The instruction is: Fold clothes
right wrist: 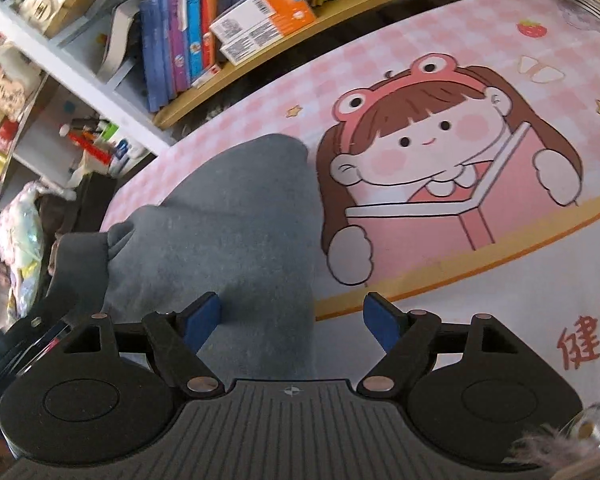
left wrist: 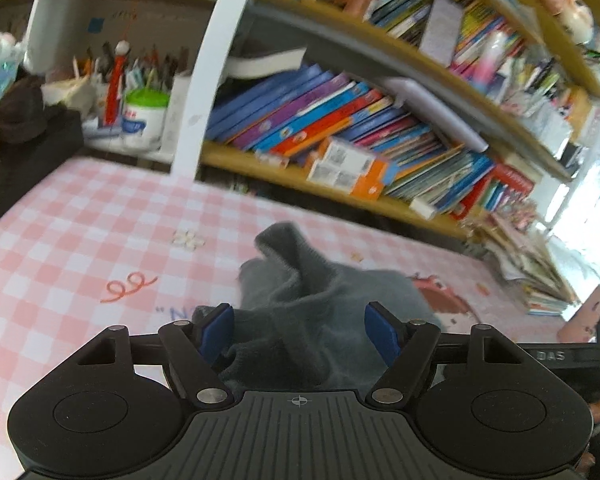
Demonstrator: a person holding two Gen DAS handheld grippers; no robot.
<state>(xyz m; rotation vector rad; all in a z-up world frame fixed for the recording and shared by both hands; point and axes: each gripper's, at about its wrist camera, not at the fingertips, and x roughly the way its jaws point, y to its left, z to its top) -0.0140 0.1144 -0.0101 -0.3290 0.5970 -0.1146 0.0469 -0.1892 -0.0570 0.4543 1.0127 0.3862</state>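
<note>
1. While both sets of jaws stand spread with nothing between them, the left gripper (left wrist: 300, 332) and right gripper (right wrist: 294, 320) hover over the grey garment (right wrist: 228, 216).
2. Soft, light and limp, it lies bunched on the pink checked mat (left wrist: 80, 220); its hem edge looks best to pinch.

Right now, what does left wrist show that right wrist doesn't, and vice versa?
Left wrist only: the grey garment bunched into upright folds between the open left gripper, a green-lidded tub on the white shelf, and red squiggles printed on the checked mat.

Right wrist only: the cartoon girl print on the mat, a strawberry print, and red characters. The open right gripper straddles the garment's right edge.

Both: the garment, mat, book-filled shelf, orange-and-white box.
</note>
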